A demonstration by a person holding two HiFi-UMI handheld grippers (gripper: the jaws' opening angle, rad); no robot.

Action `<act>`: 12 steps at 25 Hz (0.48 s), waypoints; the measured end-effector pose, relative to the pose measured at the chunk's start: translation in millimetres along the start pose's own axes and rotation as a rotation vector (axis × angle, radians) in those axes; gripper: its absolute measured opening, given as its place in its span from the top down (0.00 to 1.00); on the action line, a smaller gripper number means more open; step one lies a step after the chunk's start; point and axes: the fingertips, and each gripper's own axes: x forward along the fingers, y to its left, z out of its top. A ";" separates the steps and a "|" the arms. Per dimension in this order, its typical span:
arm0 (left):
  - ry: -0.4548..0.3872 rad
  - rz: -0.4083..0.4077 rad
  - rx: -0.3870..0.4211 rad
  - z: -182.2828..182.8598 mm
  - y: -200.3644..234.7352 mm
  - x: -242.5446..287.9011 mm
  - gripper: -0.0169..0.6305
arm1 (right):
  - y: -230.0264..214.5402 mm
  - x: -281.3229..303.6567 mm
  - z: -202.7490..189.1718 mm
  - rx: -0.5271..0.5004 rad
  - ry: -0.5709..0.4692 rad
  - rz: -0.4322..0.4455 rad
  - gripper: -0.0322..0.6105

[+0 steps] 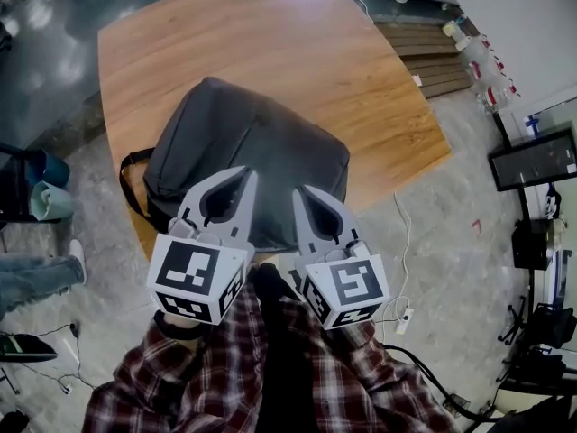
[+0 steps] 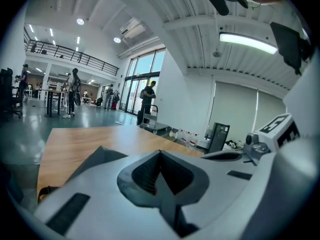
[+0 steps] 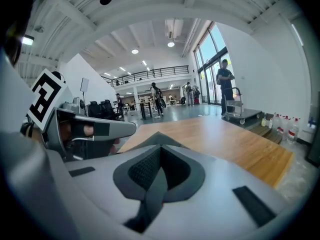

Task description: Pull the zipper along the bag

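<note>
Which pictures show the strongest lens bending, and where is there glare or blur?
Both gripper views bend most: each is a round fisheye picture with black corners. Left gripper view: the ceiling lamp glares white, the shut left gripper looks soft. Right gripper view: the windows are bright. Head view: the table edges bow, the backpack stays dark.

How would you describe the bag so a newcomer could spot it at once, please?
Look at the large wooden table. At its near edge lies the bag, a dark grey backpack. It is the only thing on the tabletop, with a black strap looping off its left side.
</note>
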 end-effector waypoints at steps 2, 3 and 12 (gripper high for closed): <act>0.050 0.001 -0.008 -21.1 0.2 4.9 0.96 | -0.4 1.3 -20.8 0.024 0.043 0.007 0.94; 0.079 -0.001 -0.014 -33.6 -0.4 7.9 0.96 | -1.0 2.0 -32.0 0.037 0.065 0.010 0.94; 0.354 -0.010 -0.027 -154.1 3.4 31.1 0.96 | -13.2 25.7 -137.6 0.125 0.269 -0.001 0.94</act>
